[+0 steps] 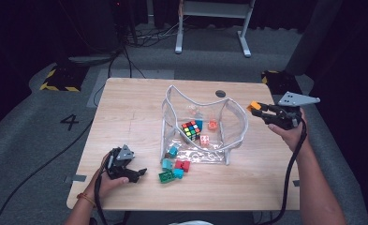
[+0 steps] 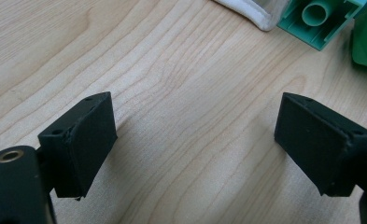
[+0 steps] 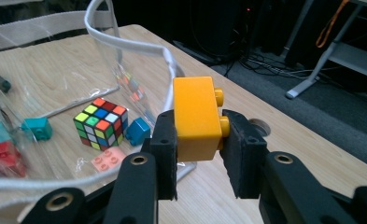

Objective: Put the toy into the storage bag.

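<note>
A yellow-orange brick (image 3: 195,100) sits clamped between the pads of my right gripper (image 3: 203,123), studs to the right. In the high view that gripper (image 1: 261,110) holds the brick (image 1: 253,106) in the air just right of the clear bag's (image 1: 233,123) white rim. The bag lies open at the table's middle with a colour cube (image 1: 190,130), a blue brick (image 1: 199,124), an orange brick (image 1: 212,124) and a pink brick (image 1: 204,140) inside. My left gripper (image 1: 142,172) rests low at the front left, open, with bare wood between its jaws (image 2: 195,135).
Teal, red and green bricks (image 1: 174,169) lie in a loose cluster in front of the bag's mouth; a green brick (image 2: 319,21) is just beyond my left jaws. The wooden table (image 1: 125,108) has a round hole (image 1: 220,93) at the back. Cables trail off the front edge.
</note>
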Demonstrator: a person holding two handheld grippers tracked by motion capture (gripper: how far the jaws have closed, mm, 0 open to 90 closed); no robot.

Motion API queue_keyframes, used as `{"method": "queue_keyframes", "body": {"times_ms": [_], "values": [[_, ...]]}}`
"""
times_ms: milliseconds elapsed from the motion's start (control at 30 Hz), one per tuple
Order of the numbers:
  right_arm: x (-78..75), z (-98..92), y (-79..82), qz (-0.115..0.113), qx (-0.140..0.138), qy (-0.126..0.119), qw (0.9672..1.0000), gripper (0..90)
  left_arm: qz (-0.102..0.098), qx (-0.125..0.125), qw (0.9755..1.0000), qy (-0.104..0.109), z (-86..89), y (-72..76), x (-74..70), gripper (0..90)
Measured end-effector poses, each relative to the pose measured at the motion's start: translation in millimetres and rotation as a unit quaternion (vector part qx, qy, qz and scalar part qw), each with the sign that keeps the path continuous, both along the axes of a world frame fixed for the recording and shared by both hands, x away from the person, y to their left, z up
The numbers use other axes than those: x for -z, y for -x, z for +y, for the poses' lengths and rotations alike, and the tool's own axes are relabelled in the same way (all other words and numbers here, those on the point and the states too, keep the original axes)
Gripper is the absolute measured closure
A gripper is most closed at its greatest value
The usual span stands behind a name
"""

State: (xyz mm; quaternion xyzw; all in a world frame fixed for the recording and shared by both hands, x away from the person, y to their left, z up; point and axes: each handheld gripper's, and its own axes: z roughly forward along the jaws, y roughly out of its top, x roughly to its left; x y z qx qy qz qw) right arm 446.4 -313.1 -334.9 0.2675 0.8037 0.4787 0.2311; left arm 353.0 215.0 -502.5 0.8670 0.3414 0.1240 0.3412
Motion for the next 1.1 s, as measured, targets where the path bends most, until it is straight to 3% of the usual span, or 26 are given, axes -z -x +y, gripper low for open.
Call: {"method": "queue_keyframes", "body": {"times_ms": [300,433,500,700,933,1033,1067,1100], "values": [[-12.7,34.2,-3.5,0.002,-0.04,0.003,0.9992,67.7,0.0,-0.001,1.0,0.001,-0.2,-0.1,0.1,12.8],[-13.8,57.5,-5.6,0.0,-0.07,0.033,0.997,67.6,0.0,-0.001,1.0,0.001,-0.2,-0.2,0.1,12.9],[-13.4,67.3,-6.1,0.007,-0.08,0.036,0.9961,67.7,0.0,-0.001,1.0,0.001,-0.2,-0.2,0.1,12.8],[-11.1,95.0,-11.9,0.0,-0.107,0.068,0.9919,67.6,0.0,-0.001,1.0,0.001,-0.2,-0.2,0.1,12.8],[-7.1,125.0,-18.2,0.012,-0.146,0.121,0.9818,67.6,0.0,-0.001,1.0,0.001,-0.2,-0.1,0.1,12.8],[-7.6,134.7,-22.8,0.028,-0.149,0.159,0.9755,67.6,0.0,-0.001,1.0,0.001,-0.2,-0.2,0.1,12.8],[-7.6,134.7,-22.8,0.028,-0.149,0.159,0.9755,67.6,0.0,-0.001,1.0,0.001,-0.2,-0.2,0.1,12.8],[-8.2,139.9,-25.3,0.042,-0.15,0.181,0.9711,67.6,0.001,-0.001,1.0,0.001,-0.2,-0.1,0.1,12.8]]}}
